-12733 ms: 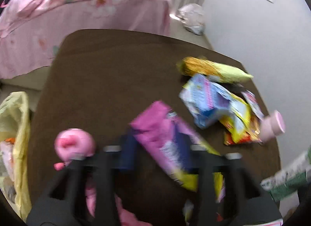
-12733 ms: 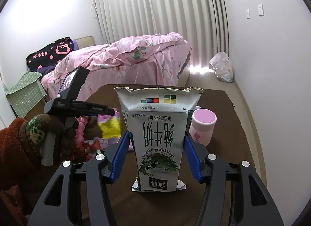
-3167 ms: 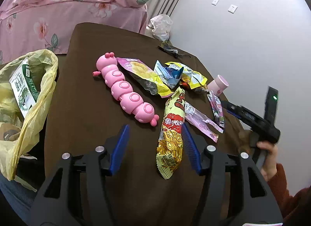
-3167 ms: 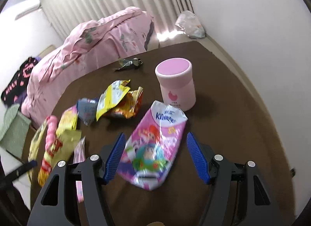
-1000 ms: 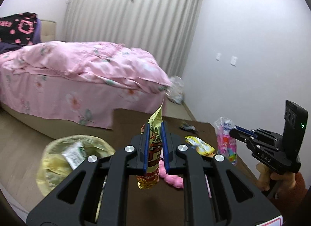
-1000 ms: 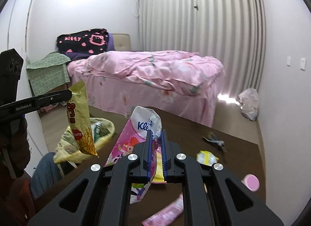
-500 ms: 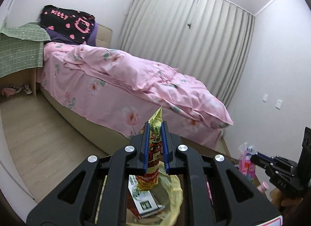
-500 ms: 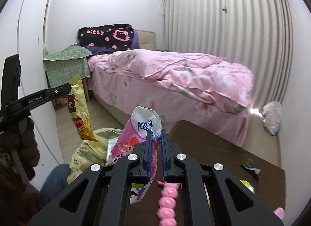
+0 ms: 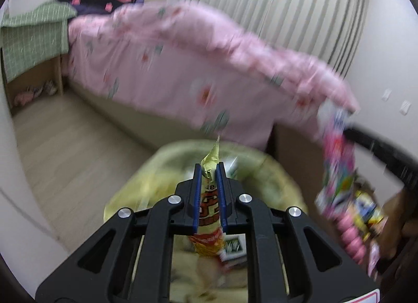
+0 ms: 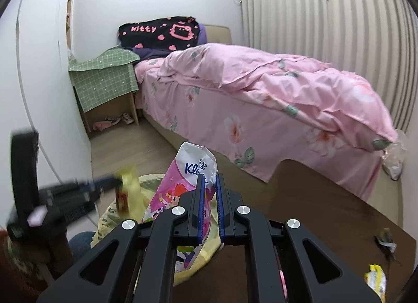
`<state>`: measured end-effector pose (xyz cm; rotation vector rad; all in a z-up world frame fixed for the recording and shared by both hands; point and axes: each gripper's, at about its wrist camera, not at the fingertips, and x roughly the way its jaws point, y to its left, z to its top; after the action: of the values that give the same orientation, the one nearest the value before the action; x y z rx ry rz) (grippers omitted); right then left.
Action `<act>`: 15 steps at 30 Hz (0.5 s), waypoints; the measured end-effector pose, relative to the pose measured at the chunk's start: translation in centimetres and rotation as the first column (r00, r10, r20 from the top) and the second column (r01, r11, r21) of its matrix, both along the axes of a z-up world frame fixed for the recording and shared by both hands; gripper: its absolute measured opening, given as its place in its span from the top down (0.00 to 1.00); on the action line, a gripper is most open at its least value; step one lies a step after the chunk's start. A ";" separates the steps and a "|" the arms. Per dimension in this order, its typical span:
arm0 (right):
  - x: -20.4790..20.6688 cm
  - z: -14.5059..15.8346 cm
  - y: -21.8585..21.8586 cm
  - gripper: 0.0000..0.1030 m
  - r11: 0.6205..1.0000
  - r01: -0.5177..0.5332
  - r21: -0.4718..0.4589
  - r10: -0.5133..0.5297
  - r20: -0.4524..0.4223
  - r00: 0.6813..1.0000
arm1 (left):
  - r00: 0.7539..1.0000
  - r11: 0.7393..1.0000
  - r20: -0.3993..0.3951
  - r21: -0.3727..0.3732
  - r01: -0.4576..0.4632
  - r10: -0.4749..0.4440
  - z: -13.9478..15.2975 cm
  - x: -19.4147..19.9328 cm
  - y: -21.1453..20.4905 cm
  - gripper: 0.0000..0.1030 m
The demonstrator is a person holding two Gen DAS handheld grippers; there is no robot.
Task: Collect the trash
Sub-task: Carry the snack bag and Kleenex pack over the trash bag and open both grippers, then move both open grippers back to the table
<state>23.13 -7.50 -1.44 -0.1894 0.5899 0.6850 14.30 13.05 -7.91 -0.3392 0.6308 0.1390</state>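
The left gripper is pinching a yellow snack wrapper over the yellow trash bag (a carton is already inside); the right gripper is clamping a pink tissue pack nearby. Wrappers are waiting at the table's right.

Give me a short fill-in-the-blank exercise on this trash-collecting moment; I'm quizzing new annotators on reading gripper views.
1. The left gripper is shut on a yellow ____.
2. The right gripper pinches a pink pack printed with the brand letters ____.
3. Below both grippers waits a trash bag coloured ____.
4. The bed's quilt is coloured ____.

Missing words: snack wrapper; Kle; yellow; pink
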 end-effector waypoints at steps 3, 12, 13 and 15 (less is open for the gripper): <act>0.5 -1.4 1.4 0.91 1.000 -0.020 -0.022 0.019 -0.018 1.000 | 0.998 0.999 -0.055 -0.017 -0.036 0.035 -1.5 -0.2 0.9 0.90; 0.4 -4.9 3.2 0.72 0.995 -0.084 -0.060 0.077 -0.108 0.991 | 0.999 0.984 0.025 -0.177 -0.037 0.042 0.2 -1.6 2.5 0.79; 0.2 -5.0 3.1 0.61 0.994 -0.089 -0.061 0.082 -0.104 0.991 | 0.998 0.983 0.030 -0.179 -0.040 0.046 0.6 -1.6 2.5 0.70; -0.2 -5.0 2.8 0.61 0.994 -0.090 -0.057 0.084 -0.099 0.992 | 0.997 0.985 0.051 -0.165 -0.051 0.060 1.5 -2.0 2.3 0.64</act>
<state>22.97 -4.74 -6.44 -0.2413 0.6988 0.7639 12.32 15.39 -6.43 -0.5182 0.5792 0.1308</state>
